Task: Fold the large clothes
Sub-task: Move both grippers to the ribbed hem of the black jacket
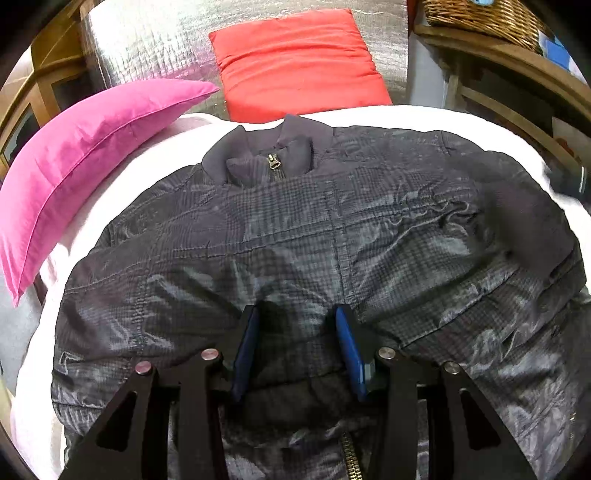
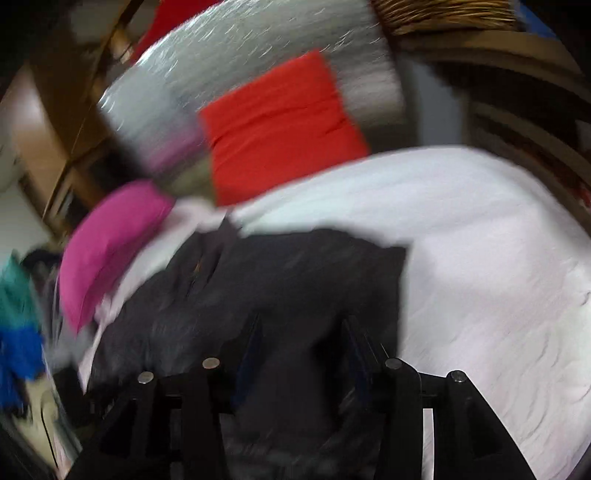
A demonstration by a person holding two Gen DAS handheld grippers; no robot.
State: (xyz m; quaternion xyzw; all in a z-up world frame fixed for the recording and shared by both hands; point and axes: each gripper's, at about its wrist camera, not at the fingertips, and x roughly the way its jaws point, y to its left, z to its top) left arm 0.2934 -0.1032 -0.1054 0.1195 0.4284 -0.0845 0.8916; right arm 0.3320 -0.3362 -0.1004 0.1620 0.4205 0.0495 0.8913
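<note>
A dark grey checked padded jacket (image 1: 332, 229) lies front up on the white bed cover (image 1: 406, 118), zipped to the collar, with the zip pull (image 1: 272, 162) at the neck. My left gripper (image 1: 301, 308) is low over the jacket's lower front, and its blue pads (image 1: 351, 350) stand apart with only flat fabric under the gap. The right wrist view is blurred. In it my right gripper (image 2: 303, 319) hangs above the jacket (image 2: 277, 288) near its right edge, jaws apart, with nothing seen pressed between them.
A pink pillow (image 1: 92, 155) lies left of the jacket and a red pillow (image 1: 299, 62) leans on the silver quilted headboard (image 1: 147, 40). A wicker basket (image 1: 480, 18) sits on wooden shelving (image 1: 517, 74) at the right. Blue and teal cloth (image 2: 18, 332) shows at the far left.
</note>
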